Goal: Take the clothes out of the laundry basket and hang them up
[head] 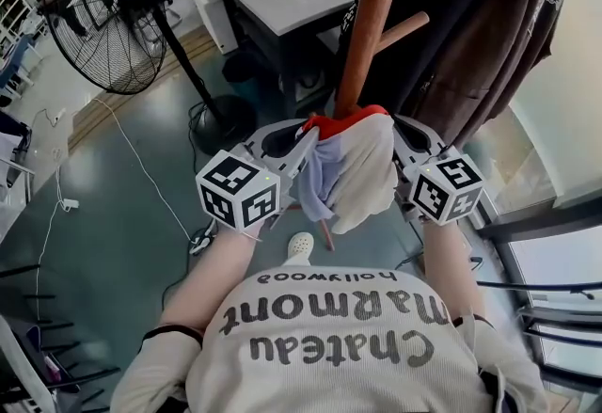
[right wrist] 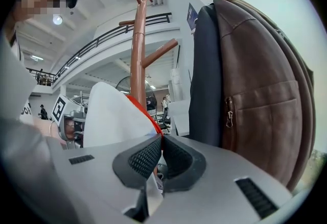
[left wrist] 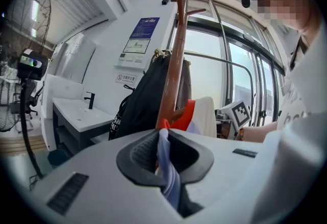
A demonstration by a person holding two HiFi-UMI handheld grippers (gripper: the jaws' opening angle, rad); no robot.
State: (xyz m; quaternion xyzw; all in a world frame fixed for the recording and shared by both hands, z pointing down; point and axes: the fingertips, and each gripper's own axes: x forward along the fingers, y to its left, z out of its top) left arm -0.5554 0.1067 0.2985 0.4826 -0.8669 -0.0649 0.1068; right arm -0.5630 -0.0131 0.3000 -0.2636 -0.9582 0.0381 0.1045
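Cream garment: a pale top (head: 362,171) with a red edge and a lilac-blue inner layer, bunched between both grippers at the middle of the head view, just in front of the rack's pole.
Left gripper: the left gripper (left wrist: 162,149) has its jaws together on a lilac-blue fold of the garment, which runs down between the pads.
Right gripper: the right gripper (right wrist: 157,152) has its jaws pinched tight on cream cloth close to the red edge.
Coat rack: a wooden pole (head: 372,16) at top centre of the head view. A bare peg (head: 403,28) slants out to its right, above the garment.
Already hanging: a brown leather bag (right wrist: 255,100) and a dark bag (left wrist: 140,103) fill the rack's side at the upper right of the head view.
Laundry basket: not in any view.
Step in hand: judging by how things lie, the garment is out of the basket and held up at the rack, but not yet hung on any peg.
Next move: it probably calls for raising the red edge above the free peg's tip, slipping the cloth over it from above, and letting the peg take the weight before either pair of jaws lets go.
Risk: loose bunched cloth may slide off the slanted peg if released early.
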